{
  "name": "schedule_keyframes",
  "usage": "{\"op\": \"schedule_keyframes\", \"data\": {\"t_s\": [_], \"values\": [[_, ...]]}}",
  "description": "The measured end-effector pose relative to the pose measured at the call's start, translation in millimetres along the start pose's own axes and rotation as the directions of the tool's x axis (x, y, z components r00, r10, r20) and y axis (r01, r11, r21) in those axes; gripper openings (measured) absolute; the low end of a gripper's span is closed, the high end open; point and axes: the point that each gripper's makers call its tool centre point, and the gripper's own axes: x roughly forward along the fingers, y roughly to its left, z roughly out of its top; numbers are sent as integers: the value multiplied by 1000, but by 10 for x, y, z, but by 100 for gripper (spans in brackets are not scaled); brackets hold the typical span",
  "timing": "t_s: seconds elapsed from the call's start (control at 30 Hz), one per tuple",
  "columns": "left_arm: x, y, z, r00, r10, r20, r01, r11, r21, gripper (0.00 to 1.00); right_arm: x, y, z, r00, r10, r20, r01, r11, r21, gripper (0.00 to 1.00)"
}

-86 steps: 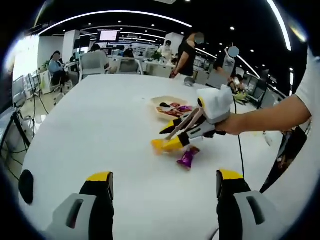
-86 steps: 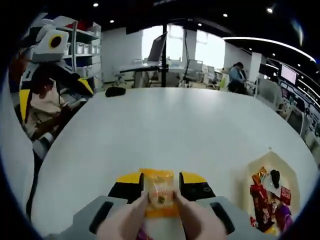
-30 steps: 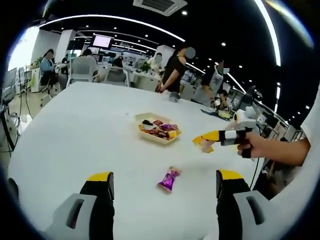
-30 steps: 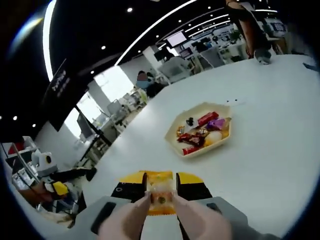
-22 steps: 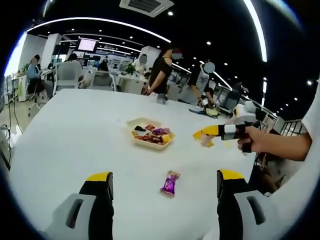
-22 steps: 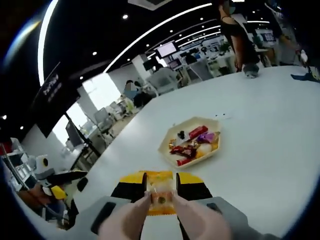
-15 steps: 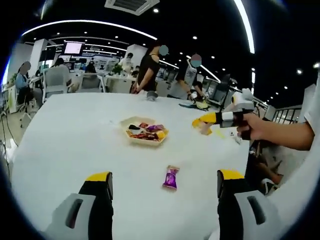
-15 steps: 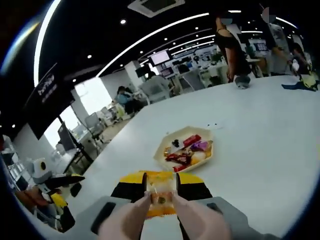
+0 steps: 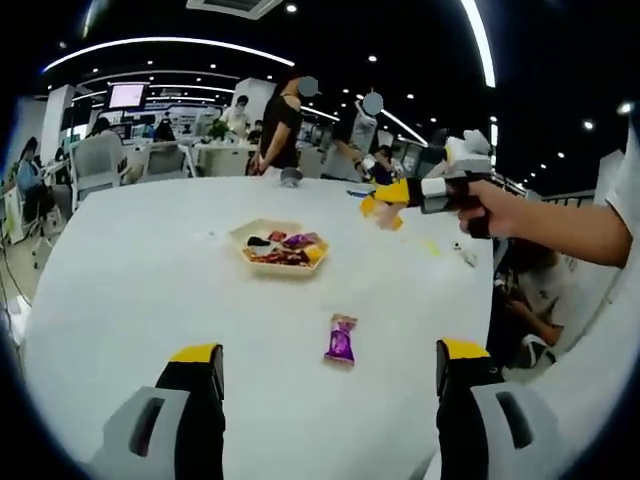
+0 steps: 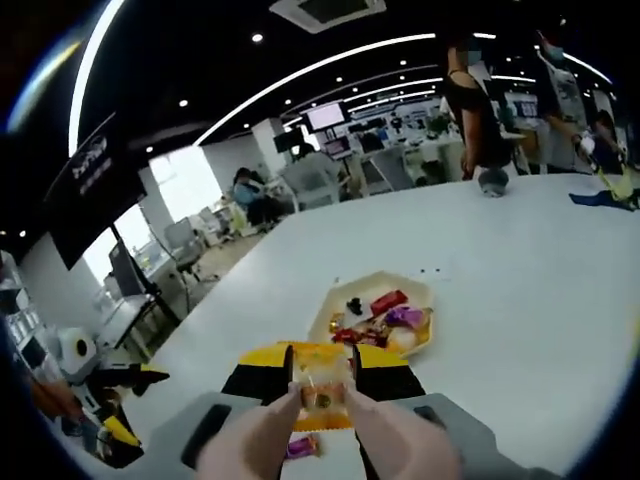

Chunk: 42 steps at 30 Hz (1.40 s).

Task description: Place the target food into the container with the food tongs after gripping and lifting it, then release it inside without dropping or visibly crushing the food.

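The right gripper pinches an orange snack packet through tongs, probably just short of the tray ahead. The left gripper gapes idle.

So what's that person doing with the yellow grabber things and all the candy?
A person holds a grabber in each hand. The right gripper has its fingers shut on an orange snack packet, held up above the white table. Ahead of it sits the tray of wrapped sweets, where the packet is not yet placed. A purple candy lies alone on the table. The left gripper is open and holds nothing.
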Motion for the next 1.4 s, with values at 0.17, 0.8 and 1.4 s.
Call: {"op": "schedule_keyframes", "data": {"t_s": [0.17,0.8,1.4], "values": [[-34,19,69,999,39,0,-39,999,-5,88,150,-90,165,999,32,16,-32,999,-11,23],[-333,-48,-83,941,338,0,-335,935,-118,87,1184,-325,608,982,179,-53,-186,963,-193,23],[-564,-13,-215,899,437,1,-429,883,-187,87,1375,-197,538,970,234,-71,-244,946,-213,29]]}}
